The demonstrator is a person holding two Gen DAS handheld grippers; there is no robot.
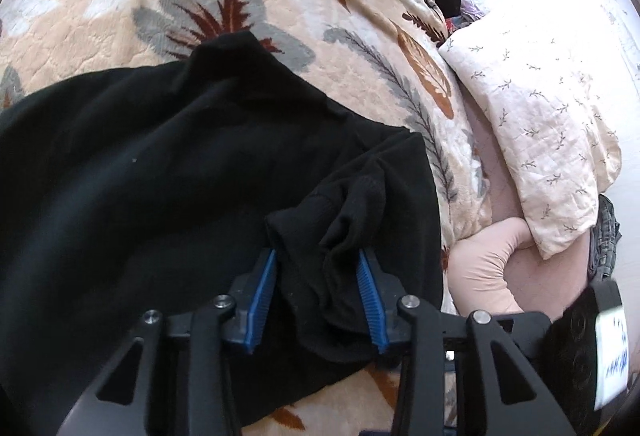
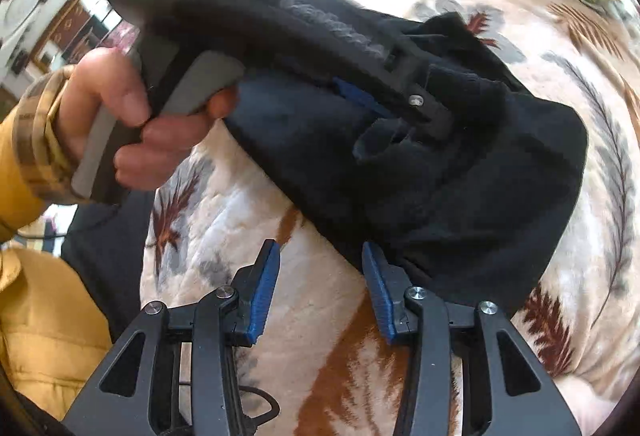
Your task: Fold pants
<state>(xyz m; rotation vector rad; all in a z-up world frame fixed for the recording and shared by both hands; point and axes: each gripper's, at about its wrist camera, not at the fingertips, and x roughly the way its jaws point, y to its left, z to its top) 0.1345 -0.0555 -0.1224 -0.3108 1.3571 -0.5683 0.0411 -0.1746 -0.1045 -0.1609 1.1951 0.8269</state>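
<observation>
Pants half-folded on the bed, left side pinched, right side not there yet

The black pants lie on the leaf-print blanket, and the left gripper has a bunched cuff between its blue pads, probably to carry that end over for the next fold. The right gripper sits spread over bare blanket with nothing in it, pants edge just beside its right finger, so it looks set to grab there.
</observation>
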